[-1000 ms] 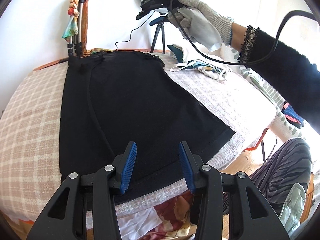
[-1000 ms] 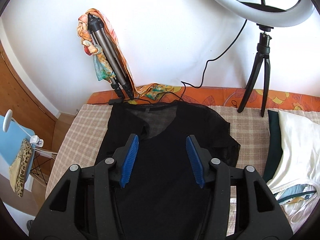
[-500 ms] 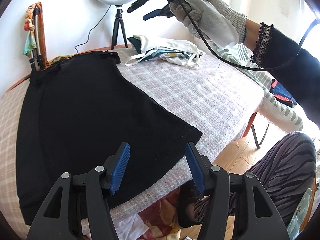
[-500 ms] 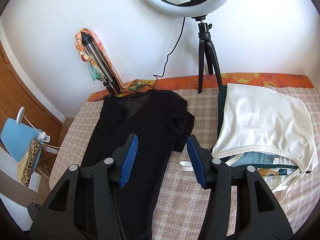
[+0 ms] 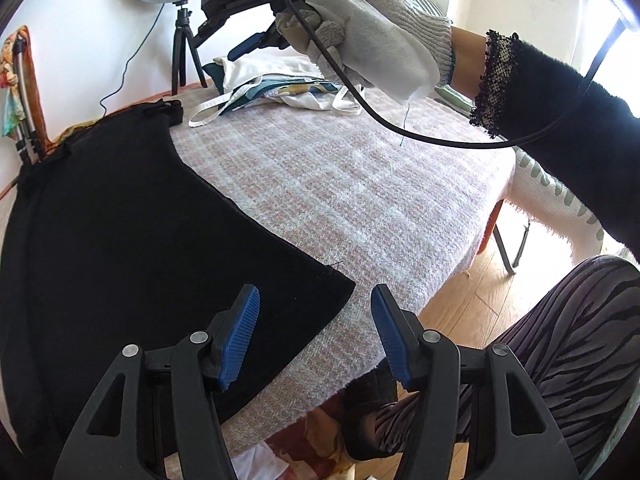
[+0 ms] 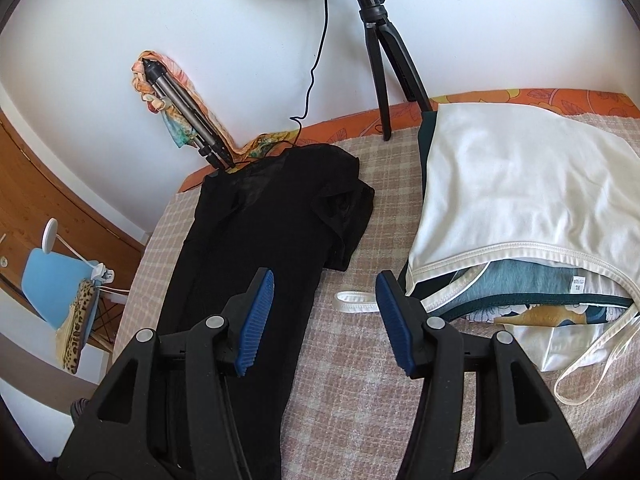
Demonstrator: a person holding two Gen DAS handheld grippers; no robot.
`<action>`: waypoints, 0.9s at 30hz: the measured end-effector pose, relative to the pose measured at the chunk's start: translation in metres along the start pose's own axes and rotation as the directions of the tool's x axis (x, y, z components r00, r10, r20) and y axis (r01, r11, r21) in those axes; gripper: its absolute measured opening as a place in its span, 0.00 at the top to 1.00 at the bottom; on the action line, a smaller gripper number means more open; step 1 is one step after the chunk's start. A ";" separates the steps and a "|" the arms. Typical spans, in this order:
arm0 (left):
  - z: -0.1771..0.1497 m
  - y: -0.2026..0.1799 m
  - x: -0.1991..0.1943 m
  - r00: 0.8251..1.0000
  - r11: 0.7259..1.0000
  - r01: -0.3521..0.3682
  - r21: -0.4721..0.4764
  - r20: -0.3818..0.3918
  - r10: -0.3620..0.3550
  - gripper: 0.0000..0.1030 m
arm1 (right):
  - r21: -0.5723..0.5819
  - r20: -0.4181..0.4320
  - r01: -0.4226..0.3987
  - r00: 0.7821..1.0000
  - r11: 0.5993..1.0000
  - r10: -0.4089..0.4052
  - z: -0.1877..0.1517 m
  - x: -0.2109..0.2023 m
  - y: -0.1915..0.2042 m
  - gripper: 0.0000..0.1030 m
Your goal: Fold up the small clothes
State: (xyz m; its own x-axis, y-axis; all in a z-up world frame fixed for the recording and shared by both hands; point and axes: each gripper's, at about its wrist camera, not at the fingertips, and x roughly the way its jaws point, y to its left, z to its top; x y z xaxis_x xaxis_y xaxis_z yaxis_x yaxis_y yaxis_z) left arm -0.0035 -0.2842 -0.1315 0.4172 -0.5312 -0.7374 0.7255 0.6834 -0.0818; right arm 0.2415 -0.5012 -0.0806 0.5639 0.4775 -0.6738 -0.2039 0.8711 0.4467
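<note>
Left wrist view: your left hand-held gripper (image 5: 316, 336), jaws parted with nothing between them after just opening, hovers over the near corner of the black garment (image 5: 120, 240), which lies flat on the checked counter (image 5: 360, 192). The right hand-held gripper (image 6: 326, 320), also parted and empty, hangs between the garment's sleeve and the pile of pale clothes (image 6: 520, 208). A low pass may snag a loose white strap (image 6: 356, 304); the dangling cable (image 5: 400, 128) could drag. The counter's edge is close; bare cloth between garment and pile gives room
</note>
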 end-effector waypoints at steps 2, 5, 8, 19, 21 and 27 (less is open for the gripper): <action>0.003 -0.004 0.008 1.000 1.000 -0.012 0.016 -0.011 0.013 0.44 | 0.010 -0.011 -0.016 1.000 1.000 0.017 0.001 0.009 -0.002 0.46; 0.005 -0.003 0.018 0.999 0.999 -0.040 0.003 -0.031 0.040 0.44 | 0.027 -0.030 -0.044 0.999 0.999 0.044 0.004 0.023 -0.003 0.46; 0.004 0.004 0.023 0.998 0.998 -0.050 -0.028 -0.037 0.049 0.56 | 0.040 -0.051 -0.063 0.997 0.997 0.065 0.008 0.038 -0.001 0.46; 0.006 0.036 0.013 0.999 0.981 0.045 -0.189 0.015 -0.043 0.96 | 0.135 -0.114 0.029 0.993 0.990 -0.013 0.038 0.106 -0.005 0.46; 0.005 0.041 0.006 0.999 0.977 0.043 -0.210 0.034 -0.037 0.96 | 0.138 -0.127 0.080 0.990 0.987 -0.062 0.042 0.118 -0.006 0.46; -0.001 0.056 -0.008 0.998 0.962 0.044 -0.270 0.061 -0.028 0.96 | 0.139 -0.160 0.182 0.974 0.973 -0.159 0.050 0.148 -0.010 0.46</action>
State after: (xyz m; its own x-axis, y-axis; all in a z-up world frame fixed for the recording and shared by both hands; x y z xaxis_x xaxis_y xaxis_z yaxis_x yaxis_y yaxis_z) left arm 0.0332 -0.2412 -0.1314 0.4289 -0.5796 -0.6929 0.5684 0.7693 -0.2917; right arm 0.3667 -0.4447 -0.1552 0.4541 0.3446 -0.8216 0.0153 0.9190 0.3939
